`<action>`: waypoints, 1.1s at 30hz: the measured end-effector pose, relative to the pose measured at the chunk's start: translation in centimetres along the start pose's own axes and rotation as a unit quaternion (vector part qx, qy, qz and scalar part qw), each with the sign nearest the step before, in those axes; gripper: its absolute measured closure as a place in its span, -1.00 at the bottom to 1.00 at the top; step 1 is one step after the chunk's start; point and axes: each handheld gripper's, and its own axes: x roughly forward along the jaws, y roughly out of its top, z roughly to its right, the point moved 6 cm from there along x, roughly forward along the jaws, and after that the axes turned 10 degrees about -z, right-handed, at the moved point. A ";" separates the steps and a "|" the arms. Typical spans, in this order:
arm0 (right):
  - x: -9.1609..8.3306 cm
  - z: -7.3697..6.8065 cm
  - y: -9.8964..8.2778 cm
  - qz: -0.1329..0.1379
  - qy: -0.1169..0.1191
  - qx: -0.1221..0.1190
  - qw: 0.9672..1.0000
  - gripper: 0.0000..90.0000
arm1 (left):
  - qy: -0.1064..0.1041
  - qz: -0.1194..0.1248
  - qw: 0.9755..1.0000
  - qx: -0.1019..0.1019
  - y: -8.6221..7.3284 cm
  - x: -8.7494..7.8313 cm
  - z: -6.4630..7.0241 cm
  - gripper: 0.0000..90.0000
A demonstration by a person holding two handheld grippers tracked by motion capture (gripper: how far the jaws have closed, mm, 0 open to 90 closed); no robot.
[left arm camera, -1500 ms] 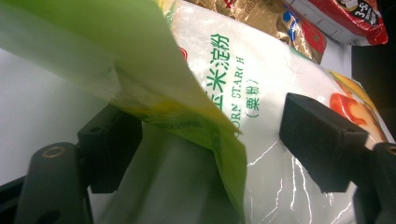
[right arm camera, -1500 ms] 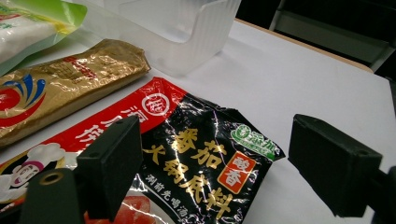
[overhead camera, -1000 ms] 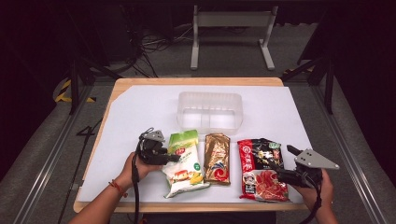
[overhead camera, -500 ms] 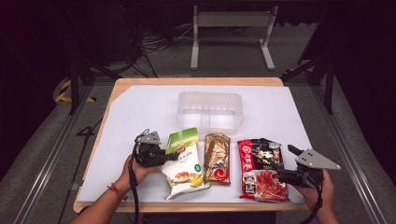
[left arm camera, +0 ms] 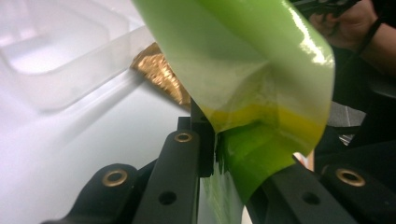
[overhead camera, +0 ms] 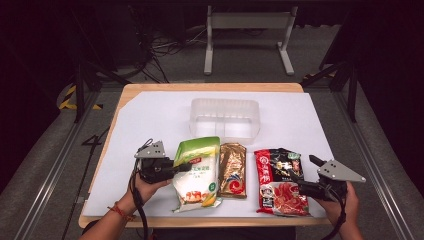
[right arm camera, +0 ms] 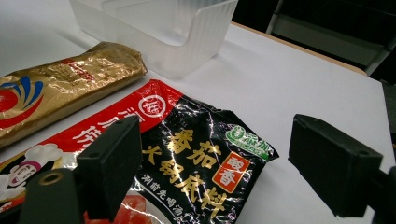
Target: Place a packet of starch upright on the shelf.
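Note:
A green and white snack bag (overhead camera: 197,170) lies at the front of the white sheet, its upper left edge raised. My left gripper (overhead camera: 182,166) is shut on that edge; its jaws have just been closing with the bag between them. In the left gripper view the glossy green film (left arm camera: 252,70) folds up out of the jaws of the left gripper (left arm camera: 217,144). My right gripper (overhead camera: 301,175) stands open at the right edge of a red and black sauce packet (overhead camera: 280,180). In its own view the right gripper (right arm camera: 224,163) has the packet (right arm camera: 196,158) lying flat beneath and between the jaws.
A gold packet (overhead camera: 233,170) lies between the two bags. A clear plastic container (overhead camera: 225,117) stands behind them at mid-table. The wooden table edge (overhead camera: 120,107) frames the white sheet, with bare sheet at the left. A metal stand (overhead camera: 247,30) is on the floor beyond.
The left gripper has pulled back to the left and risen with the green bag's edge, which now stands off the sheet. The right gripper has stayed put.

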 end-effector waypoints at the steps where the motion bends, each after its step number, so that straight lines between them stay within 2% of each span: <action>1: 0.0 0.0 0.0 0.001 0.000 0.000 1.000 -0.58 | -0.002 0.001 1.000 0.002 0.1 -0.1 0.2 0.95; 5: 0.0 0.1 0.0 0.001 0.000 0.001 1.000 -0.58 | -0.002 0.011 1.000 0.009 0.6 -0.4 0.7 0.96; 6: 0.0 0.1 0.0 0.000 -0.002 0.001 1.000 -0.59 | -0.008 0.016 1.000 0.010 0.9 -0.5 1.0 0.96; 11: 0.0 0.3 -0.1 -0.002 -0.005 0.005 1.000 -0.59 | -0.007 0.021 1.000 0.022 1.4 -0.7 1.6 0.97; 13: 0.0 0.3 -0.1 -0.003 -0.005 0.005 1.000 -0.59 | -0.012 0.029 0.999 0.021 1.7 -0.9 1.8 0.97; 15: 0.0 0.3 -0.2 -0.004 -0.007 0.003 1.000 -0.59 | -0.007 0.029 0.999 0.033 2.0 -1.0 2.1 0.97; 16: 0.1 0.3 -0.2 -0.006 -0.008 0.002 1.000 -0.59 | -0.005 0.031 0.999 0.035 2.2 -1.0 2.3 0.97; 18: 0.1 0.3 -0.2 -0.006 -0.008 0.002 1.000 -0.59 | -0.012 0.034 0.999 0.036 2.5 -1.0 2.5 0.97; 20: 0.1 0.3 -0.2 -0.006 -0.008 0.002 1.000 -0.59 | -0.007 0.031 0.999 0.045 2.7 -0.9 2.6 0.97; 22: 0.2 0.3 -0.2 -0.007 -0.008 0.002 1.000 -0.59 | -0.013 0.037 0.998 0.040 3.0 -1.0 2.8 0.97; 24: 0.2 0.3 -0.3 -0.008 -0.008 0.004 1.000 -0.60 | -0.015 0.035 0.998 0.048 3.2 -1.1 3.0 0.97; 29: 0.3 0.4 -0.3 -0.010 -0.008 0.006 1.000 -0.60 | -0.019 0.053 0.997 0.061 4.1 -2.3 4.0 0.97; 31: 0.3 0.4 -0.3 -0.011 -0.008 0.006 1.000 -0.60 | -0.021 0.057 0.996 0.060 4.2 -2.6 4.1 0.97; 32: 0.3 0.4 -0.3 -0.011 -0.008 0.005 1.000 -0.60 | -0.025 0.068 0.996 0.053 4.5 -3.0 4.3 0.97; 33: 0.3 0.4 -0.3 -0.010 -0.008 0.004 1.000 -0.60 | -0.020 0.072 0.995 0.063 4.8 -3.4 4.6 0.97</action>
